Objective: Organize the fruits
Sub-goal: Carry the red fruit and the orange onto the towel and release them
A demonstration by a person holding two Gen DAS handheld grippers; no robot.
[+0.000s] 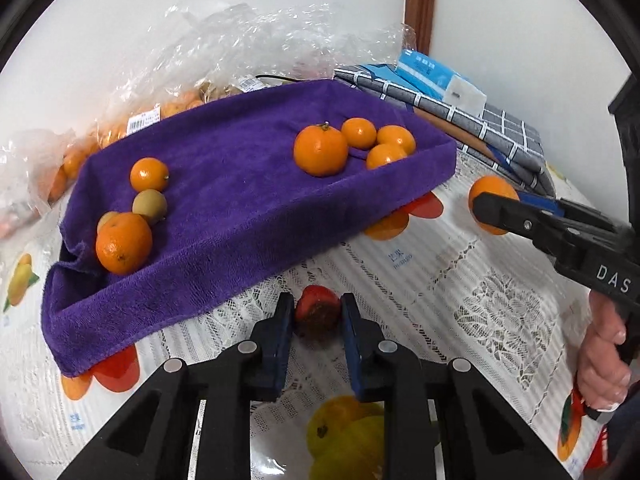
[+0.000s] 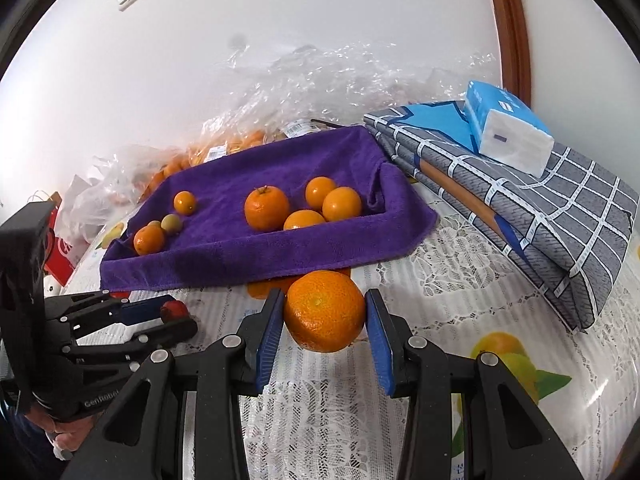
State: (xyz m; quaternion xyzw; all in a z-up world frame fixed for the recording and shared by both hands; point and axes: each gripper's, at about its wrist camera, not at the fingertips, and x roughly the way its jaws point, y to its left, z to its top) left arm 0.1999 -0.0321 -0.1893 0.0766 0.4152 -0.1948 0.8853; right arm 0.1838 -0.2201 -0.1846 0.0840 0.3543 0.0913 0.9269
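A purple towel-lined tray holds a cluster of oranges at its right end. At its left end lie more oranges and a small yellowish fruit. My left gripper is shut on a small red fruit just above the lace tablecloth, in front of the tray. My right gripper is shut on a large orange near the tray's front right corner.
Clear plastic bags of oranges lie behind the tray against the wall. A folded grey checked cloth with a blue tissue pack sits at the right. A person's hand grips the right handle.
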